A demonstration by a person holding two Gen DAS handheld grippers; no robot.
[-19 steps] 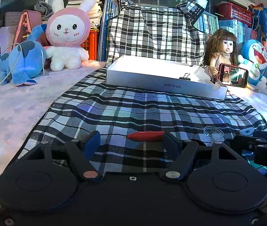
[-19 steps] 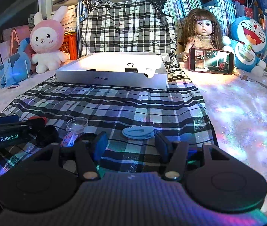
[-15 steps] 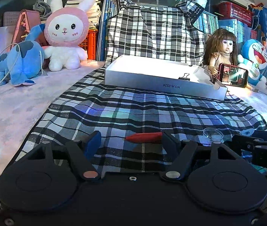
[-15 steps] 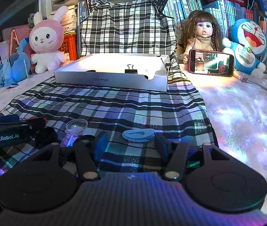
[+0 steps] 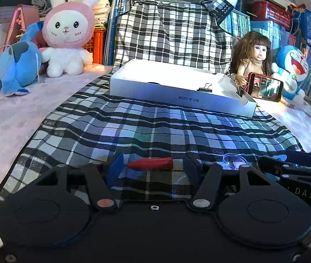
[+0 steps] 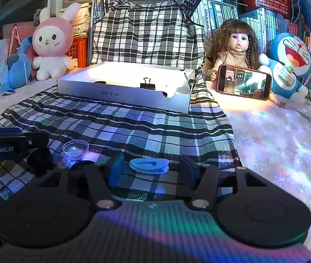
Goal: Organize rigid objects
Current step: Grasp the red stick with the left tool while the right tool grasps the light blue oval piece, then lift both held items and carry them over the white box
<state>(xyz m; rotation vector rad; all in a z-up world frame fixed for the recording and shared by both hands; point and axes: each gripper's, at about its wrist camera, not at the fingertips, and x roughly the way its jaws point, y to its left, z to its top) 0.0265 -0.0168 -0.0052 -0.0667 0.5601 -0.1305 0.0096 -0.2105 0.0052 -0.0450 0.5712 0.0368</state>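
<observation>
A red tapered piece (image 5: 151, 164) lies on the checked cloth between the open fingers of my left gripper (image 5: 153, 167). A flat light-blue oval piece (image 6: 149, 165) lies between the open fingers of my right gripper (image 6: 152, 168). A small clear cup (image 6: 75, 149) stands left of it; it also shows in the left wrist view (image 5: 233, 160). A white shallow box (image 5: 177, 89) (image 6: 124, 87) sits at the far end of the cloth, with a black binder clip (image 6: 147, 83) on its front wall.
Plush rabbit (image 5: 68, 32) and blue plush (image 5: 13, 68) stand at back left. A doll (image 6: 236, 50) with a phone (image 6: 244, 84) and a blue cat plush (image 6: 287, 65) stand at back right. Books line the back. A glittery cover lies beside the cloth.
Both grippers have edged slightly forward and lower toward the cloth. The red piece and the blue piece now sit closer between the fingers. Nothing was grasped.
</observation>
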